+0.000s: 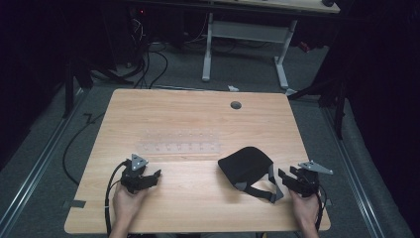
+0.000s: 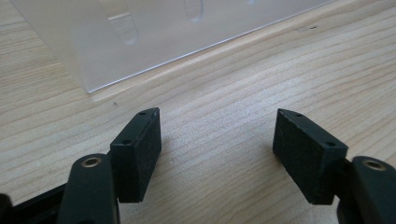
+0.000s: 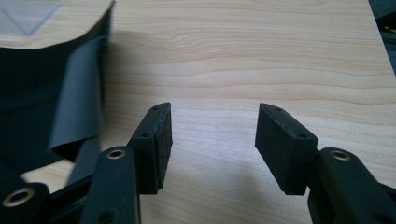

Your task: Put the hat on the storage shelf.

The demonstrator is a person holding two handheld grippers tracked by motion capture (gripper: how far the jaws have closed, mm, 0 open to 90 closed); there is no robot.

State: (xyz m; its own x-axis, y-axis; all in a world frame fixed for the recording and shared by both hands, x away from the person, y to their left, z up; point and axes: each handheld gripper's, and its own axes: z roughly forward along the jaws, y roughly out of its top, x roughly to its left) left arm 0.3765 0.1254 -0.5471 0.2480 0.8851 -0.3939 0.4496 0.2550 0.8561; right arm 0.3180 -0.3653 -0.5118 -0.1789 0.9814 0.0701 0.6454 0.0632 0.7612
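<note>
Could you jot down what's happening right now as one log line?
left gripper: open, empty | right gripper: open, empty, beside black fabric eye mask with grey strap | clear plastic rack: untouched

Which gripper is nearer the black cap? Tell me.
Right. The right gripper sits just beside the black cap, at its strap; the left gripper rests farther off, across bare table.

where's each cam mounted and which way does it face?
High view: above the person's side, facing forward and down on the table; forearms, left tool, right tool show.
Left gripper view: on the left tool, looking along open jaws at the clear plastic rack.
Right gripper view: on the right tool, jaws open, black sleep mask at left.
Shared: rack and mask show in the high view too.
</note>
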